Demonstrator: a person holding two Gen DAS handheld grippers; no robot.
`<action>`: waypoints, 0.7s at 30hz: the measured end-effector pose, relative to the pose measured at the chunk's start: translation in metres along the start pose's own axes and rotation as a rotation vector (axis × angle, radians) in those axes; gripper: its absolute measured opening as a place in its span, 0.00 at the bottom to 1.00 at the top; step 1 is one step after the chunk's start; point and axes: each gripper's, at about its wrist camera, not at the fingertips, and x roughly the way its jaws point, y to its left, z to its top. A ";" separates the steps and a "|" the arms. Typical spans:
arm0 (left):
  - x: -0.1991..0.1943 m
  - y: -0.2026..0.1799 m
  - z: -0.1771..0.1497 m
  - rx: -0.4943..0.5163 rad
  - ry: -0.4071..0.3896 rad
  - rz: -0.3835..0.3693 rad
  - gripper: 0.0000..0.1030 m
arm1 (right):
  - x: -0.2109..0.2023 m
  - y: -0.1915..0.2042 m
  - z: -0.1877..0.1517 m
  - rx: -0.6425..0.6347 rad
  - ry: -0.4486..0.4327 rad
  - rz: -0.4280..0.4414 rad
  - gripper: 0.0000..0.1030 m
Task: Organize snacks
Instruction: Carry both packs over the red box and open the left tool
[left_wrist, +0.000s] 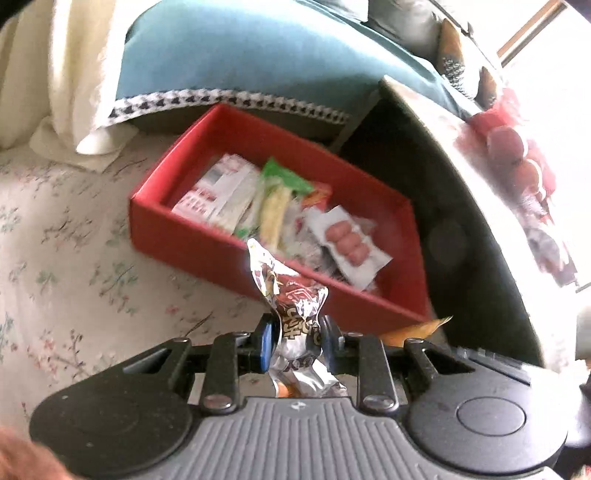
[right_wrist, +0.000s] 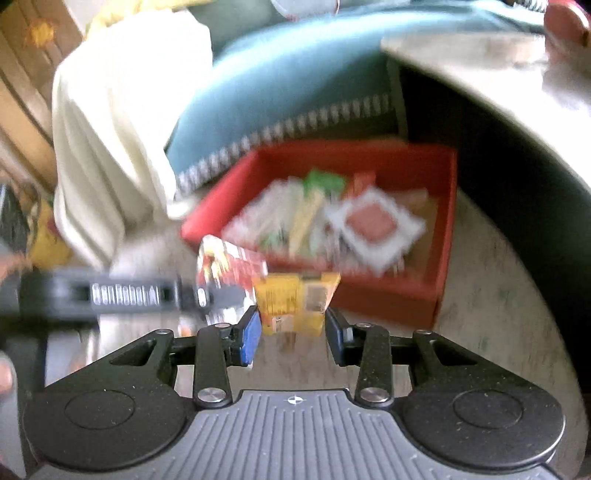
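Our left tool clamps a foil snack; our right tool clamps a yellow packet, print too blurred to read. "GenRobot.AI" marks the left tool. Beyond sits the red box of snacks.

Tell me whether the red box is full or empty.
Partly full: the open red cardboard box holds a loose pile of snack packets, while bare red floor shows at its right end.

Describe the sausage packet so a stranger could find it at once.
Find the red box on the floral cloth, below the teal cushion. Among its wrappers, toward its emptier end, lies the sausage packet: clear, white-edged, showing pink sausages side by side.
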 end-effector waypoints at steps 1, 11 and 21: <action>-0.002 -0.002 0.004 0.005 -0.010 -0.019 0.19 | -0.003 -0.004 0.008 0.005 -0.018 0.001 0.45; 0.031 -0.006 0.072 -0.016 -0.070 -0.016 0.04 | 0.046 -0.035 0.079 0.022 -0.030 -0.048 0.37; 0.092 0.008 0.093 0.053 -0.011 0.066 0.03 | 0.091 -0.063 0.089 0.073 0.010 -0.136 0.55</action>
